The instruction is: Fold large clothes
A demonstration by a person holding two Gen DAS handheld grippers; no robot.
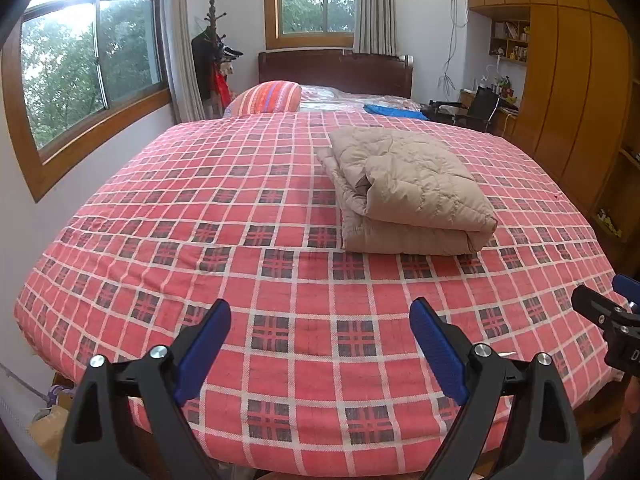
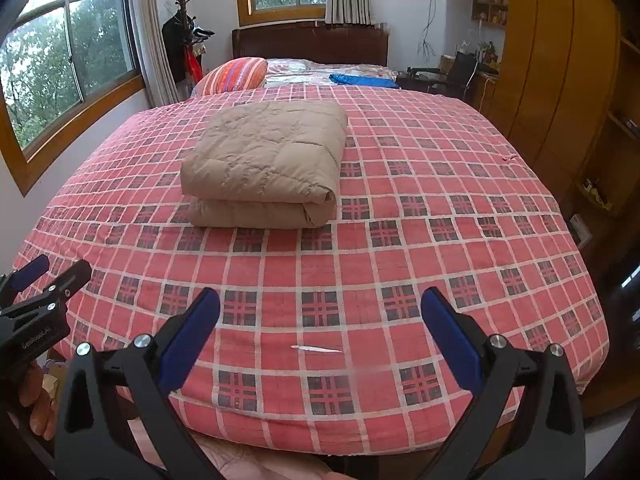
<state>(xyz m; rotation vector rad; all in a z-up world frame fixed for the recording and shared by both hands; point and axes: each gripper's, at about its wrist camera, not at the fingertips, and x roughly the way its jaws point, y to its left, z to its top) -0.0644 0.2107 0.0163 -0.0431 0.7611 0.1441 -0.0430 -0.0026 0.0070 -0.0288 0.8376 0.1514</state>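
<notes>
Bedroom, red plaid bedspread (image 1: 280, 280). Beige quilted coat (image 2: 264, 160) lies folded mid-bed. Left gripper (image 1: 320, 344) and right gripper (image 2: 320, 332) spread, empty, near bed's foot. Judged finished; only square the edges.

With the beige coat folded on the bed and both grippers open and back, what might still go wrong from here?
1. The folded coat is puffy; its top layer bulges at the fold and might spring open.
2. Regripping with the left gripper or right gripper may drag the layers apart.
3. The checked bedspread is soft, so pressing the bundle could skew it.
</notes>
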